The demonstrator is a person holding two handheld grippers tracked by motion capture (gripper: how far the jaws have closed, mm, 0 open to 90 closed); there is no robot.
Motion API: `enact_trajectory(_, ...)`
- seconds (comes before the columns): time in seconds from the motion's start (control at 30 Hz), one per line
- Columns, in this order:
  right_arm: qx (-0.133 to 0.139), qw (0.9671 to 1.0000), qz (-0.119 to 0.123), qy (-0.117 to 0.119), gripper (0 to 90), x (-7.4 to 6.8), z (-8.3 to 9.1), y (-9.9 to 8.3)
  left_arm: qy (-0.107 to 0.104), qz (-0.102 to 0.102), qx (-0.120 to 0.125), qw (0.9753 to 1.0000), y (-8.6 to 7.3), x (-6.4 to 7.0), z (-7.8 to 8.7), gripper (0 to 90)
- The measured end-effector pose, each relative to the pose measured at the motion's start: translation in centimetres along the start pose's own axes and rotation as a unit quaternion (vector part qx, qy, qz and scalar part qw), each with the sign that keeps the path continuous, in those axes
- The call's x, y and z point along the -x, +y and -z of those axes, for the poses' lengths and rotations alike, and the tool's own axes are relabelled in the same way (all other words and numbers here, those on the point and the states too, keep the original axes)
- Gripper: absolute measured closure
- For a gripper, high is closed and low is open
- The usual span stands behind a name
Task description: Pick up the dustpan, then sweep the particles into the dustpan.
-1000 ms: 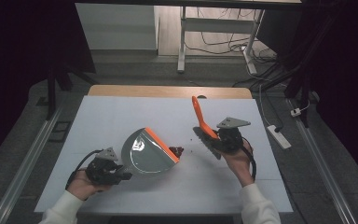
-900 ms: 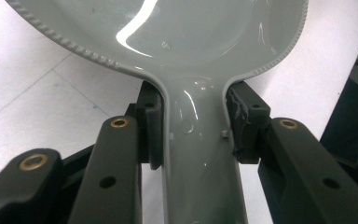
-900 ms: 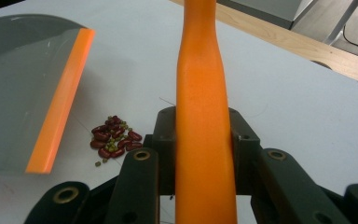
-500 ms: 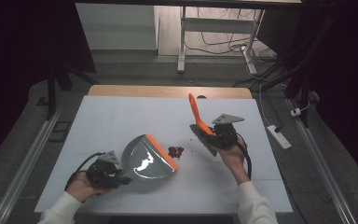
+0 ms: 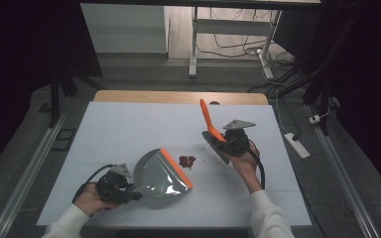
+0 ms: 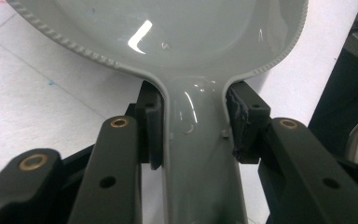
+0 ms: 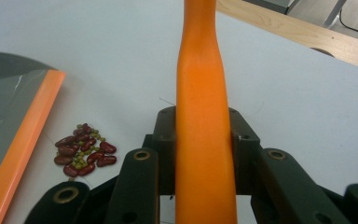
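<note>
A grey dustpan with an orange front edge is held flat on the white table by the left gripper, whose jaws are clamped on either side of the dustpan's handle, as is seen in the left gripper view. A small heap of red and green beans lies on the table just beyond the dustpan's orange edge, near it but apart from it. On the far side of the beans from the dustpan, a brush with an orange handle is held by the right gripper; the jaws are closed tight against the handle, which rises tilted from the gripper. The brush head is lifted off the table or touching it; which cannot be told.
</note>
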State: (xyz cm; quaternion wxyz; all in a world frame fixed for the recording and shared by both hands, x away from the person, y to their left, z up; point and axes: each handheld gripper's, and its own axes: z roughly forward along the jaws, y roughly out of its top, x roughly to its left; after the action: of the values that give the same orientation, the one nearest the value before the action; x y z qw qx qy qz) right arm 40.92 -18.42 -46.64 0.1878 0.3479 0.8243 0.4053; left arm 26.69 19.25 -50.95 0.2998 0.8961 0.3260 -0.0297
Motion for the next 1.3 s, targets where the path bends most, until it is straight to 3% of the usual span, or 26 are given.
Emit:
enact_trajectory(0.13, -0.003, 1.0000, 0.001, 0.001, 70.3, -0.1, -0.3, 0.1, -0.008, 0.002, 0.001, 1.0000, 0.0, 0.0, 0.0, 61.7)
enact_trajectory(0.33, -0.009, 0.9997, 0.021, -0.008, 70.3, -0.4, -0.9, 0.4, -0.010, 0.002, 0.003, 0.9999, 0.1, 0.0, -0.1, 61.7)
enact_trajectory(0.57, -0.018, 0.9996, 0.019, -0.012, 70.3, -0.3, -1.5, 0.3, -0.012, 0.006, 0.005, 0.9999, 0.1, 0.0, -0.1, 61.7)
enact_trajectory(1.3, -0.041, 0.9985, 0.036, 0.006, 70.3, -1.6, -3.9, 0.3, -0.028, 0.022, -0.005, 0.9994, 0.2, -0.4, -0.8, 61.7)
